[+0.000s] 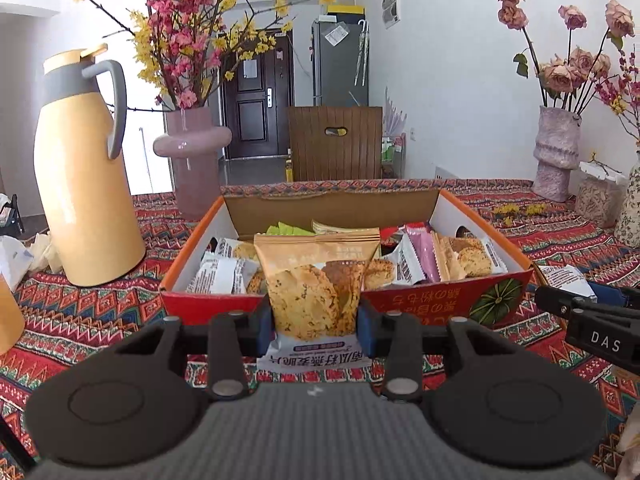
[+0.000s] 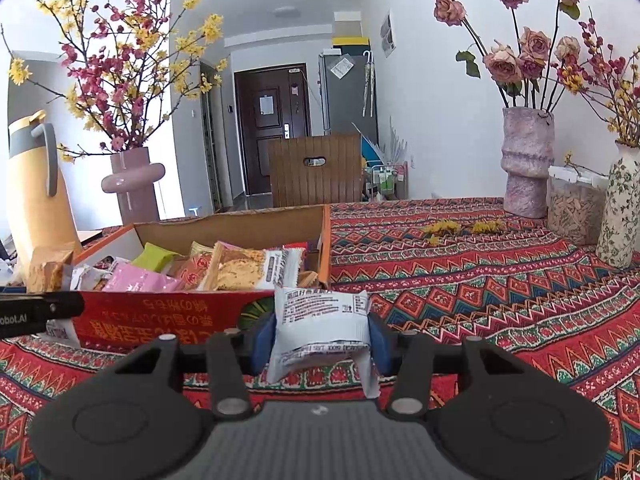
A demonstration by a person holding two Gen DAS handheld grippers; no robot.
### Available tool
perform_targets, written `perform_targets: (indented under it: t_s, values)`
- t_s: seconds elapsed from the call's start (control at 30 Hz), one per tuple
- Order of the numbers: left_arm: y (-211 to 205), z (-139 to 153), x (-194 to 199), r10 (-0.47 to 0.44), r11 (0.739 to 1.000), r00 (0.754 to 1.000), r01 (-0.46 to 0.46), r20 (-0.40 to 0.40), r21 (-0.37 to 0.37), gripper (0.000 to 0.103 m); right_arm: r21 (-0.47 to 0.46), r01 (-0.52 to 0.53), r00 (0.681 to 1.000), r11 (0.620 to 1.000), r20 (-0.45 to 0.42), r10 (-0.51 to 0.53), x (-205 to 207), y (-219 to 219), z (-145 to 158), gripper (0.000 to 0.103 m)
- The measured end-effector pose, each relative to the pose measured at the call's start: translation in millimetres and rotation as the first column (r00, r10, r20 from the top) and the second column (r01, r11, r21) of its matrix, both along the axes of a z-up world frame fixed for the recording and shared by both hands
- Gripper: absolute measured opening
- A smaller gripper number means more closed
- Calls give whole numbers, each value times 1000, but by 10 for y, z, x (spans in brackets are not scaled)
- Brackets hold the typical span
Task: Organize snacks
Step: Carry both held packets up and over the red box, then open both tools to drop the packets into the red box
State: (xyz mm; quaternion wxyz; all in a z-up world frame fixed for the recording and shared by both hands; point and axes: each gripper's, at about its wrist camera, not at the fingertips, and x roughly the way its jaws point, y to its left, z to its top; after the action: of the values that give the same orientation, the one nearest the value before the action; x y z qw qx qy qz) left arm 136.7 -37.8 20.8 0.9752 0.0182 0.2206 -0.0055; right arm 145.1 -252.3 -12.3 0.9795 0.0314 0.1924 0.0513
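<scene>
An open red and orange cardboard box [image 1: 424, 300] sits on the patterned tablecloth, filled with several wrapped snack packets [image 1: 224, 272]. My left gripper [image 1: 316, 324] is shut on a tan cracker packet [image 1: 316, 280], held upright just in front of the box's near wall. My right gripper [image 2: 322, 340] is shut on a white snack packet [image 2: 324, 316], printed back facing me, at the box's [image 2: 180, 316] right front corner. The left gripper's fingers [image 2: 40, 308] show at the left edge of the right wrist view, with the tan packet [image 2: 48, 270] in them. The right gripper's arm [image 1: 592, 320] shows at the right of the left wrist view.
A yellow thermos jug [image 1: 80, 184] and a pink vase of blossoms [image 1: 192, 160] stand left of the box. At the back right stand a rough pink vase with roses [image 2: 526, 164], a clear jar [image 2: 576, 208] and a floral vase [image 2: 622, 208]. A wooden chair back [image 1: 334, 142] is behind the table.
</scene>
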Motion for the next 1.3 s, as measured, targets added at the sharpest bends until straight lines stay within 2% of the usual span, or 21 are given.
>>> perform_targets:
  t_s: [0.33, 0.77, 1.07, 1.3]
  values:
    - [73, 369, 40, 1, 1000, 996, -2, 94, 16, 41, -24, -71, 993, 997, 96, 73, 172, 328, 425, 48]
    - [228, 603, 404, 35, 999, 992, -35, 122, 1, 41, -50, -114, 988, 992, 103, 119, 639, 698, 619, 48]
    - [278, 565, 806, 84, 996, 991, -82, 108, -24, 41, -38, -87, 993, 996, 82, 90, 1031, 770, 593, 48]
    - [354, 260, 1068, 131, 991, 989, -130, 68, -19, 41, -31, -83, 996, 996, 34, 84, 1233, 779, 358, 48]
